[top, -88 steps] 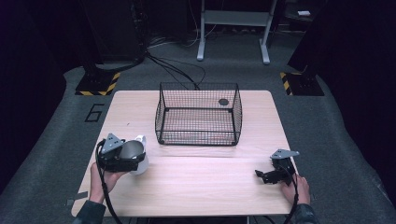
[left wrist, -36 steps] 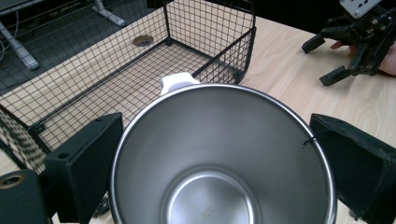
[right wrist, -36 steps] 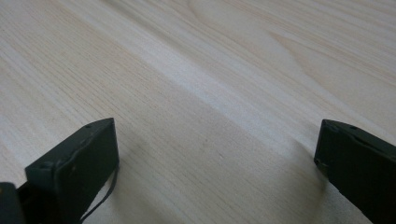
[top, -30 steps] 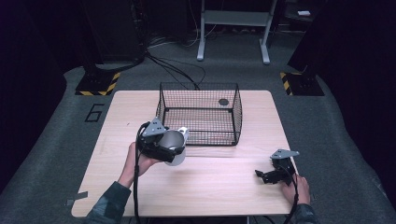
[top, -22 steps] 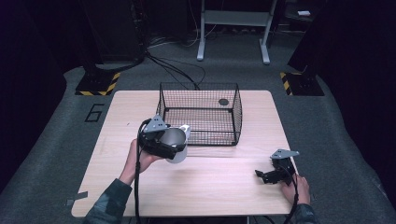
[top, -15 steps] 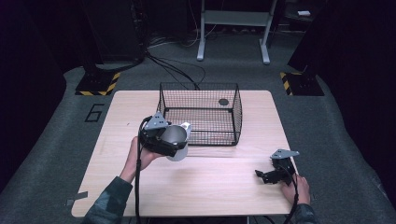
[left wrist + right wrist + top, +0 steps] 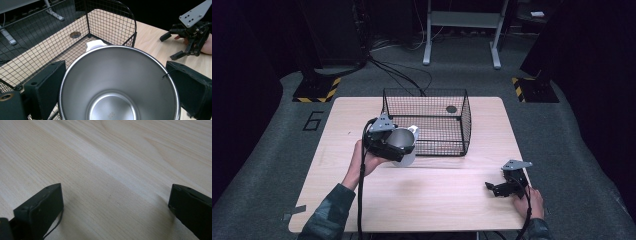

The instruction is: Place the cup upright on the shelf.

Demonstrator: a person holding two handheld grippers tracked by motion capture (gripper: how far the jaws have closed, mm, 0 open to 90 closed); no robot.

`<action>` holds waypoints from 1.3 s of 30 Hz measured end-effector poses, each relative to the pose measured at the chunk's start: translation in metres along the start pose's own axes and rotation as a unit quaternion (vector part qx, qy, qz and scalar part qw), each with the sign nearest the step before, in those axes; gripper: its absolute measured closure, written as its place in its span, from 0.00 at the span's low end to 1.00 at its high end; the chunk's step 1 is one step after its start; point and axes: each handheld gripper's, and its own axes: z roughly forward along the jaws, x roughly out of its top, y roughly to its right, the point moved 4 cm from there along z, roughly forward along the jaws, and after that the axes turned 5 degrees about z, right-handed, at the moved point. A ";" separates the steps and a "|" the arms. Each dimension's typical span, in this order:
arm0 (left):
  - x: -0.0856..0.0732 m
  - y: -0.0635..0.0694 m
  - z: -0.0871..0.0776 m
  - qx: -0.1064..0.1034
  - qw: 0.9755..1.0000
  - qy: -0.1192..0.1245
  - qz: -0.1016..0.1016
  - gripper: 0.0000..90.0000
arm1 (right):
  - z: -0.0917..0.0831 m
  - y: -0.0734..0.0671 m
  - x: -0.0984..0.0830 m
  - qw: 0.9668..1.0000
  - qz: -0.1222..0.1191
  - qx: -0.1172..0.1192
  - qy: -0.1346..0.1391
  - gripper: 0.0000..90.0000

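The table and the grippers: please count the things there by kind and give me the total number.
Steel cup, held in the left gripper: 1
Black wire basket on the table: 1
Handheld grippers, counting the right gripper: 2
Total: 4

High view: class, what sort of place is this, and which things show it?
Probably a lab or recording studio: a bare light wooden table with a black wire basket, grey carpet with loose cables, and yellow-black striped stand bases.

A "6" [image 7: 313, 120] stands on the grey floor left of the table.
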 end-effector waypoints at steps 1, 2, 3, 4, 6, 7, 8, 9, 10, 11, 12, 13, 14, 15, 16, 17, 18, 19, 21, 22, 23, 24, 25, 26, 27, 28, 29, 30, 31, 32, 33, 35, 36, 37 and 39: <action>0.001 -0.001 0.001 0.002 1.000 0.001 0.000 0.07 | 0.000 0.000 0.000 1.000 0.000 0.000 0.000 0.00; 0.002 -0.002 0.001 0.000 1.000 -0.001 0.000 0.07 | 0.000 0.000 0.000 1.000 0.000 0.000 0.000 0.00; 0.003 -0.003 0.002 0.003 1.000 0.003 -0.001 0.07 | 0.000 0.000 0.000 1.000 0.000 0.000 0.000 0.00; 0.004 -0.004 0.002 0.001 1.000 -0.001 0.000 0.07 | 0.000 0.000 0.000 1.000 0.000 0.000 0.000 0.00; 0.006 -0.006 0.004 0.002 1.000 0.002 0.000 0.07 | 0.000 0.000 0.000 1.000 0.000 0.000 0.000 0.00; 0.008 -0.007 0.004 0.006 1.000 0.003 -0.001 0.07 | 0.000 0.000 0.000 1.000 0.000 0.000 0.000 0.00; 0.010 -0.009 0.006 0.005 1.000 0.007 -0.002 0.07 | 0.000 0.000 0.000 1.000 0.000 0.000 0.000 0.00; 0.010 -0.009 0.006 0.005 1.000 0.007 -0.002 0.07 | 0.000 0.000 0.000 1.000 0.000 0.000 0.000 0.00; 0.011 -0.011 0.007 0.002 1.000 0.005 -0.001 0.07 | 0.000 0.000 0.000 1.000 0.000 0.000 0.000 0.00; 0.013 -0.011 0.008 0.004 1.000 0.007 -0.001 0.07 | 0.000 0.000 0.000 1.000 0.000 0.000 0.000 0.00; 0.014 -0.012 0.009 0.004 1.000 0.006 0.000 0.07 | 0.000 0.000 0.000 1.000 0.000 0.000 0.000 0.00; 0.016 -0.013 0.011 0.006 1.000 0.007 0.002 0.07 | 0.000 0.000 0.000 1.000 0.000 0.000 0.000 0.00; 0.018 -0.014 0.012 0.005 1.000 0.007 0.003 0.07 | 0.000 0.000 0.000 1.000 -0.001 0.000 0.000 0.00; 0.019 -0.015 0.012 0.006 1.000 0.008 0.003 0.07 | 0.000 0.000 0.000 1.000 0.000 0.000 0.000 0.00; 0.021 -0.016 0.013 0.005 1.000 0.008 0.004 0.07 | 0.000 0.000 0.000 1.000 0.000 0.000 0.000 0.00; 0.023 -0.016 0.015 0.008 1.000 0.010 0.003 0.07 | 0.000 0.000 0.000 1.000 0.000 0.000 0.000 0.00; 0.025 -0.018 0.015 0.005 1.000 0.009 0.004 0.07 | 0.000 0.000 0.000 1.000 0.000 0.000 0.000 0.00; 0.026 -0.018 0.017 0.005 1.000 0.011 0.004 0.07 | 0.000 0.000 0.000 1.000 0.000 0.001 0.000 0.00; 0.029 -0.020 0.019 0.007 1.000 0.012 0.006 0.07 | 0.000 0.000 0.000 1.000 0.000 0.001 0.000 0.00; 0.030 -0.021 0.020 0.008 1.000 0.012 0.006 0.07 | 0.000 0.000 0.000 1.000 -0.001 0.001 0.000 0.00; 0.032 -0.022 0.021 0.009 1.000 0.014 0.007 0.07 | 0.000 0.000 0.000 1.000 -0.001 0.001 0.000 0.00; 0.032 -0.023 0.022 0.006 1.000 0.010 0.008 0.07 | 0.000 0.000 0.000 1.000 0.000 0.001 0.000 0.00; 0.033 -0.024 0.024 0.011 1.000 0.014 0.004 0.07 | 0.000 0.000 0.000 1.000 0.000 0.001 0.000 0.00; 0.034 -0.026 0.025 0.007 1.000 0.011 0.005 0.07 | 0.000 0.000 0.000 1.000 0.000 0.001 0.000 0.00; 0.035 -0.027 0.026 0.009 1.000 0.015 0.003 0.07 | 0.000 0.000 0.000 1.000 -0.001 0.001 0.000 0.00; 0.036 -0.028 0.027 0.008 1.000 0.015 0.000 0.07 | 0.000 0.000 0.000 1.000 -0.001 0.001 0.000 0.00; 0.036 -0.029 0.028 0.010 1.000 0.015 0.001 0.07 | 0.000 0.000 0.000 1.000 -0.001 0.001 0.000 0.00; 0.037 -0.030 0.029 0.010 1.000 0.013 0.002 0.07 | 0.000 0.000 0.000 1.000 -0.001 0.001 0.000 0.00; 0.038 -0.031 0.030 0.011 1.000 0.012 0.002 0.07 | 0.000 0.000 0.000 1.000 -0.001 0.001 0.000 0.00; 0.039 -0.032 0.030 0.012 1.000 0.012 0.004 0.07 | 0.000 0.000 0.000 1.000 -0.002 0.002 0.000 0.00; 0.041 -0.034 0.031 0.011 1.000 0.012 0.002 0.07 | 0.000 0.000 0.000 1.000 -0.002 0.002 0.000 0.00; 0.043 -0.036 0.032 0.015 1.000 0.015 0.003 0.07 | 0.000 0.000 0.000 1.000 -0.002 0.002 0.000 0.00; 0.043 -0.037 0.033 0.017 1.000 0.016 0.002 0.07 | 0.000 0.000 0.000 1.000 -0.002 0.002 0.000 0.00; 0.044 -0.039 0.033 0.015 1.000 0.015 0.000 0.07 | 0.000 0.000 0.000 1.000 -0.002 0.002 0.000 0.00; 0.046 -0.042 0.035 0.019 1.000 0.016 0.000 0.07 | 0.000 0.000 0.000 1.000 -0.002 0.002 0.000 0.00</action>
